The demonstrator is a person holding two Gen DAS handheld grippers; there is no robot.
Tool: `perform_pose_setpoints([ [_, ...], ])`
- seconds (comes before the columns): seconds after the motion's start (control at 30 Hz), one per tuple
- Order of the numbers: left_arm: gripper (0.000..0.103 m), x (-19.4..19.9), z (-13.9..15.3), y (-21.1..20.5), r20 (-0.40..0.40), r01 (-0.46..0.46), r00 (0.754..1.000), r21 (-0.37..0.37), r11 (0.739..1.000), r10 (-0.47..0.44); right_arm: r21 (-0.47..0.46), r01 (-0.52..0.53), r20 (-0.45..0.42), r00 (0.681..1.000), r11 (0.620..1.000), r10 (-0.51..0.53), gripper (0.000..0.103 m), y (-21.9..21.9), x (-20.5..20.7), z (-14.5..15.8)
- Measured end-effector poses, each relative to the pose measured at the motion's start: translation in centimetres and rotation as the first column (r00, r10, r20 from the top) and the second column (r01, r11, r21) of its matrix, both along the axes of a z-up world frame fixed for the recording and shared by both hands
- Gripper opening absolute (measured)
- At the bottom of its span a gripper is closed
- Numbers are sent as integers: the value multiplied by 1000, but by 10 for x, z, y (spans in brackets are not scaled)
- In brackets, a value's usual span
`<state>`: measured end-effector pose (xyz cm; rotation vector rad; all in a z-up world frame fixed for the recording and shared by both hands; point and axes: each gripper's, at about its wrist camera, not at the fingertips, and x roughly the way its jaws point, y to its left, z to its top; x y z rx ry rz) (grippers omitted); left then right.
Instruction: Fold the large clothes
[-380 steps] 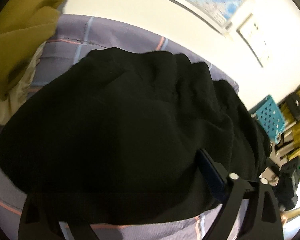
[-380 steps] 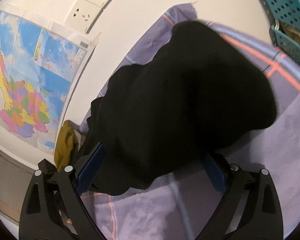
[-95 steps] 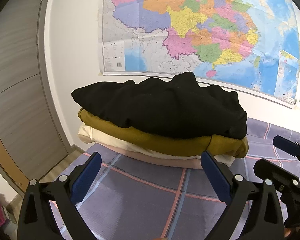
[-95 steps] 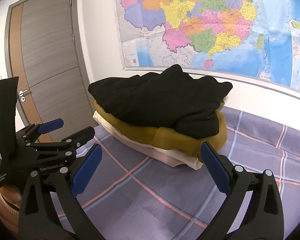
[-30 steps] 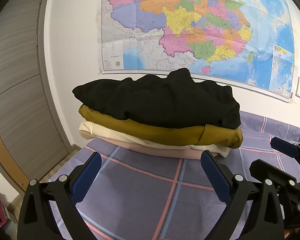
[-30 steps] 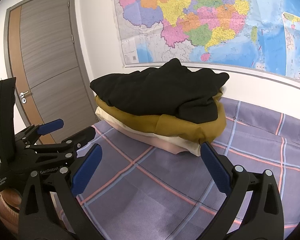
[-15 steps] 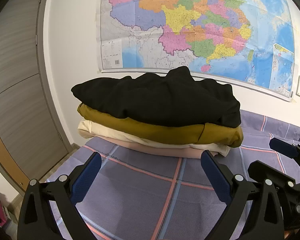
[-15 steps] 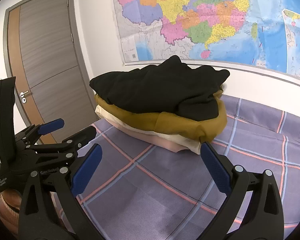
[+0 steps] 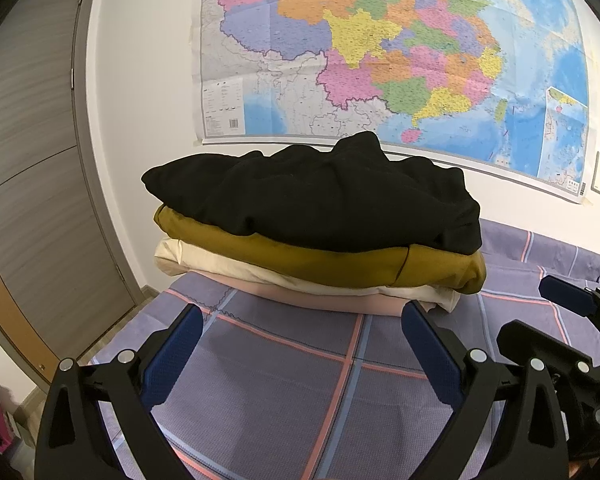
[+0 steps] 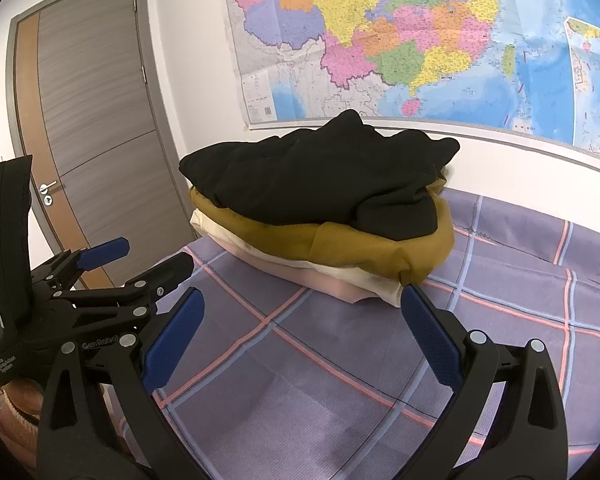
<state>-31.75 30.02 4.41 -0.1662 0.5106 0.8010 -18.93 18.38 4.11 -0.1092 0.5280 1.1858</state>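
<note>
Left hand-held gripper (image 9: 302,354) spread wide, blue-padded fingers (image 9: 174,354) gripping nothing, hovering over the purple plaid sheet (image 9: 284,392). Right hand-held gripper (image 10: 300,338) likewise spread and empty, just beside the left one, above the same sheet. Ahead of both, well clear of the fingertips: a stack of folded clothes at the far end of the bed, by the wall. On top, a black garment (image 9: 320,196), folded but rumpled, with one peak sticking up. Beneath it a mustard garment (image 9: 320,262), then a cream one (image 9: 228,266), then a pale pink one (image 9: 332,302) at the bottom, touching the sheet. Behind the stack, a large coloured map (image 9: 380,48) on the white wall. To the left, a grey wood-grain door (image 10: 96,120) with a metal handle.
</note>
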Motion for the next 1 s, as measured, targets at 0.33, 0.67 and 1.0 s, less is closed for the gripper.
perform_pose_setpoints([
  [0.33,96,-3,1,-1,5,2,1000,0,1000,-2,5,5,6,1000,1000,-5,97,-2,-2,1],
  [0.67,96,-3,2,-2,8,6,1000,-1,1000,-6,2,8,9,1000,1000,-8,97,-3,-5,2],
  [1.0,96,-4,1,-2,7,6,1000,-4,1000,-6,3,9,7,1000,1000,-9,97,-3,-4,1],
])
